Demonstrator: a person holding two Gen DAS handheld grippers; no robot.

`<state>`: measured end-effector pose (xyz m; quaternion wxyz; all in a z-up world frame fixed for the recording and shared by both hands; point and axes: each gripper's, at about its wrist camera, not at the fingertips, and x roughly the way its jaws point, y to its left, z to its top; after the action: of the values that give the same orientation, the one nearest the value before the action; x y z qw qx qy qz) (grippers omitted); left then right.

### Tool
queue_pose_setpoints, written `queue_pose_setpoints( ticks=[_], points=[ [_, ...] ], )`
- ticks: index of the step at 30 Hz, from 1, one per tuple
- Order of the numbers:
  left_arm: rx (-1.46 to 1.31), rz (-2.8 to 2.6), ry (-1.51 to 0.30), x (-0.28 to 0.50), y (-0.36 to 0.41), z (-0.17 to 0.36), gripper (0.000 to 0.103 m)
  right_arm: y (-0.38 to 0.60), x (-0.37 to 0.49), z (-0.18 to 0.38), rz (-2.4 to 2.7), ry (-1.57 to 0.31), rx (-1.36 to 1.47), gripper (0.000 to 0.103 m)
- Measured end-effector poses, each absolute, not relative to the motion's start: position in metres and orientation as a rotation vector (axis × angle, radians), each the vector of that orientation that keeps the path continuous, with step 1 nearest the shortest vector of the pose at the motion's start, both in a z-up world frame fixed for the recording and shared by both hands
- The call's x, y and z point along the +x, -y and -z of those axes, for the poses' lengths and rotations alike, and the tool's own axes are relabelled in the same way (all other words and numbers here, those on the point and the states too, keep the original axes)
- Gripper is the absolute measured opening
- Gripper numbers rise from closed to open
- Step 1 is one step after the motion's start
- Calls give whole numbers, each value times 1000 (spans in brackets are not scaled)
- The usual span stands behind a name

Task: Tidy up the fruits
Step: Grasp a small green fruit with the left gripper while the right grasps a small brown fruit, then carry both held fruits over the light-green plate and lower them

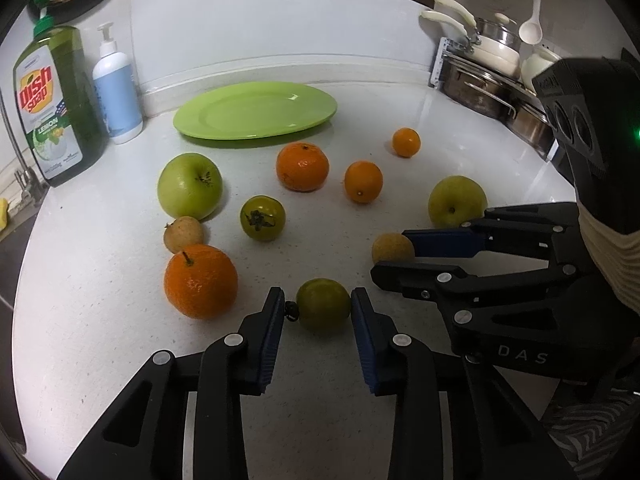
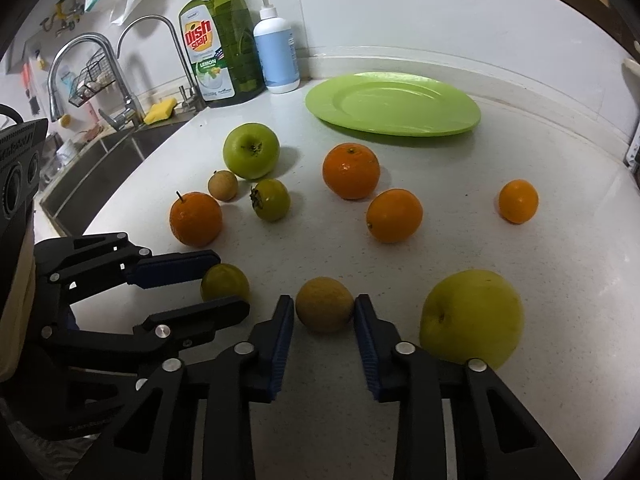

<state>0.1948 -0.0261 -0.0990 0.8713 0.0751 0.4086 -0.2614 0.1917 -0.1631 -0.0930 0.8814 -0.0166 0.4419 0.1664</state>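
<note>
My left gripper (image 1: pixel 318 306) is shut on a small green tomato-like fruit (image 1: pixel 323 305) resting on the white counter; it also shows in the right wrist view (image 2: pixel 224 282). My right gripper (image 2: pixel 325 310) is shut on a small brown round fruit (image 2: pixel 325 309), also on the counter; that fruit shows in the left wrist view (image 1: pixel 392 249). A green plate (image 1: pixel 256 110) lies empty at the back. Loose fruits lie between: a green apple (image 1: pixel 189 185), several oranges such as one (image 1: pixel 200 281) by my left gripper, another green tomato (image 1: pixel 262 217), a yellow-green apple (image 2: pixel 472 318) right of my right gripper.
A dish soap bottle (image 1: pixel 56 104) and a pump bottle (image 1: pixel 117 88) stand at the back left. A sink with taps (image 2: pixel 100 128) lies left of the counter. Pots on a rack (image 1: pixel 488 68) stand at the back right. A wall (image 1: pixel 280 20) closes the back.
</note>
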Motion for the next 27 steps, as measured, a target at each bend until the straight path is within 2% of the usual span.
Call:
queue_pose_setpoints(
  ticks=[12,27],
  points=[
    [135,490,-799,189,18,72,34,165,187,76,-351,-885,-16,31],
    [78,452,-702,221,19,13,34,179,205,12,-319,-728,25,31]
  ],
)
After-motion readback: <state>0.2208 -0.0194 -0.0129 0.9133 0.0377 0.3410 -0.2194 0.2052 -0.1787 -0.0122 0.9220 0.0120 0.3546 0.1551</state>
